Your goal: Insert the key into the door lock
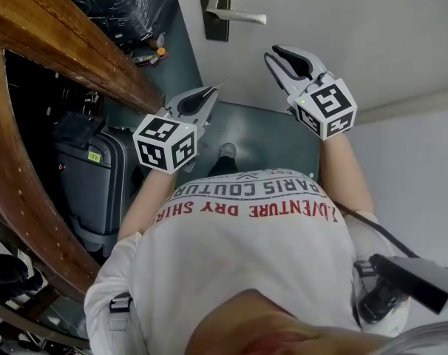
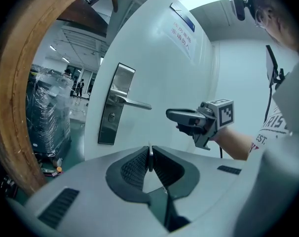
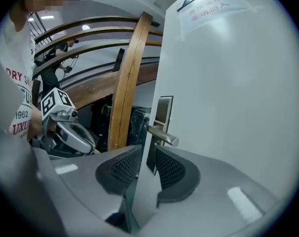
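Metal key (image 2: pixel 150 157), seemingly, sits pinched in the left claw (image 2: pixel 150 151), well apart from the door lock (image 2: pixel 111 116). Beside it the right claw (image 3: pixel 148 152) hangs narrowly parted and empty; insertion is not yet begun.

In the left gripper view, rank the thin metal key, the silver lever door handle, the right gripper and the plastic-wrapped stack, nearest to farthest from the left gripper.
1. Thin metal key, held in the left gripper's own fingers.
2. Silver lever door handle, ahead, and right gripper, to the right: too close to call.
3. Plastic-wrapped stack, far left, past the door's edge.
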A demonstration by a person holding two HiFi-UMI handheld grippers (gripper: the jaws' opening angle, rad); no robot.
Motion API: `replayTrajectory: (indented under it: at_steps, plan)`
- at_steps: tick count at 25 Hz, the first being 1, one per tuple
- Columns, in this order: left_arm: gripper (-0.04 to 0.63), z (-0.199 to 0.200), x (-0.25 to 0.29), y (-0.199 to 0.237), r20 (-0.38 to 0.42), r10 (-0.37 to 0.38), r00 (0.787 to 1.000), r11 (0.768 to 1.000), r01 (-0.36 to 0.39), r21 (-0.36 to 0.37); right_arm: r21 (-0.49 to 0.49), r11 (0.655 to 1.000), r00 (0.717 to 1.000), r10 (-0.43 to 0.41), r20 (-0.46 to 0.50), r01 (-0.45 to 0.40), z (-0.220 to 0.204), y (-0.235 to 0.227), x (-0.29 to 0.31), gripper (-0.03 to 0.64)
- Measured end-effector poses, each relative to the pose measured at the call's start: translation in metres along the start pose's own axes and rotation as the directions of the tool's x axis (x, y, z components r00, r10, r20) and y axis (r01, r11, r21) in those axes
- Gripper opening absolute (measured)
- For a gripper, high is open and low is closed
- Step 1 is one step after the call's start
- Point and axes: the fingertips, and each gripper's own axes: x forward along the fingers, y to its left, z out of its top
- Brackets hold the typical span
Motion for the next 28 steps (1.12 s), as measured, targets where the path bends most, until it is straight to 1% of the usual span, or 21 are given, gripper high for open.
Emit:
replayTrajectory:
  at_steps: [4, 5, 7, 10, 13, 16, 20, 22, 25, 28]
  plan:
    - [0.023, 0.002, 0.004, 0.007, -0.02, -0.007, 1.0, 1.0, 0.008, 0.015, -0.04, 0.999, 0.999, -0.027, 0.041, 0.029, 0.02, -0.027, 0.022, 0.122]
    - [0.023, 0.002, 0.005, 0.008, -0.023, -0.012, 1.0, 1.0, 0.012, 0.014, -0.041, 0.999, 0.999, -0.028, 0.046, 0.029, 0.023, -0.032, 0.028, 0.148]
    - [0.023, 0.003, 0.006, 0.012, -0.028, -0.017, 0.999, 1.0, 0.017, 0.006, -0.041, 0.999, 0.999, -0.025, 0.04, 0.026, 0.025, -0.04, 0.04, 0.173]
    - [0.023, 0.003, 0.007, 0.021, -0.028, -0.016, 0.999, 1.0, 0.015, -0.014, -0.042, 0.999, 0.999, -0.031, 0.027, 0.032, 0.023, -0.05, 0.057, 0.176]
    - [0.023, 0.003, 0.01, 0.03, -0.024, -0.013, 1.0, 0.999, 0.012, -0.036, -0.02, 1.0, 1.0, -0.013, 0.02, 0.013, 0.016, -0.054, 0.069, 0.175]
    - [0.023, 0.002, 0.012, 0.037, -0.024, -0.006, 1.0, 0.999, 0.005, -0.051, -0.01, 1.0, 1.0, 0.003, 0.016, -0.003, 0.008, -0.054, 0.074, 0.175]
    - [0.023, 0.002, 0.016, 0.042, -0.022, 0.0, 1.0, 0.998, -0.001, -0.065, -0.004, 1.0, 0.999, 0.019, 0.027, -0.019, 0.008, -0.054, 0.074, 0.172]
    - [0.023, 0.005, 0.017, 0.046, -0.008, 0.008, 1.0, 0.996, -0.008, -0.084, -0.003, 1.0, 0.999, 0.021, 0.03, -0.021, 0.009, -0.054, 0.074, 0.17]
    - [0.023, 0.014, 0.02, 0.053, 0.027, 0.028, 0.999, 0.99, -0.024, -0.137, 0.005, 1.0, 0.999, 0.016, 0.035, -0.017, 0.009, -0.053, 0.074, 0.17]
    - [0.023, 0.028, 0.026, 0.056, 0.072, 0.022, 0.997, 0.982, -0.009, -0.186, 0.016, 1.0, 0.999, 0.008, 0.037, -0.008, 0.009, -0.053, 0.074, 0.17]
